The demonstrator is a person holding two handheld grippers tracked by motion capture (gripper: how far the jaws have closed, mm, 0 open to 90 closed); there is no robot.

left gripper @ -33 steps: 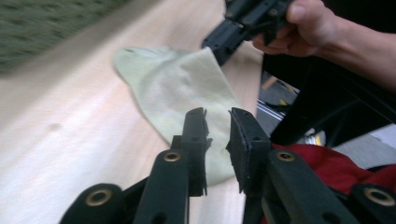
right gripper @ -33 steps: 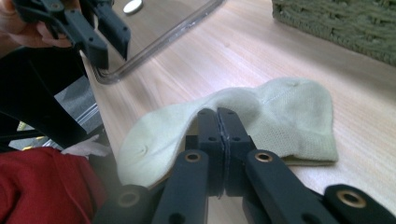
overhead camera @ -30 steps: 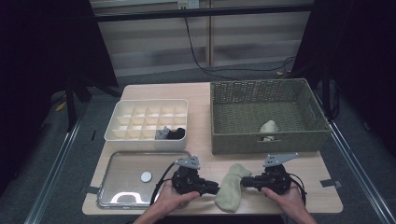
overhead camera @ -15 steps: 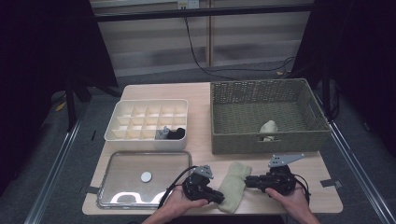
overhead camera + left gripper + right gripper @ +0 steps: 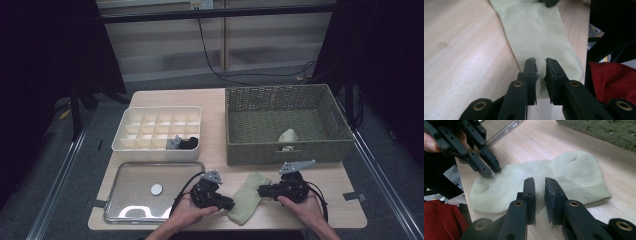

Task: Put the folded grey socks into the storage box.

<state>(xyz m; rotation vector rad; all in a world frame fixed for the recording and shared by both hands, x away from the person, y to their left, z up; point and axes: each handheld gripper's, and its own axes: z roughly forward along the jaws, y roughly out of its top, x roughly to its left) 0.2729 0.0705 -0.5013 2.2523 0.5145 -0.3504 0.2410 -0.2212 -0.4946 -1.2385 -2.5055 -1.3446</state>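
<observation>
Now you are holding both hand-held grippers low over the pale green sock (image 5: 245, 197), lying at the desk's (image 5: 220, 102) 6 o'clock edge. Since a second ago, left hand-held gripper (image 5: 229, 204) slid to its toe; right hand-held gripper (image 5: 261, 191) just widened slightly, gripping nothing.

Both hands bare, no sleeves at the forearms, and each carries a black gripper: left gripper (image 5: 231, 204), right gripper (image 5: 260, 190). Grey three-cornered plates ride on top, black cables trail behind, and brass-coloured rivets dot the black jaws (red clothing behind).
</observation>
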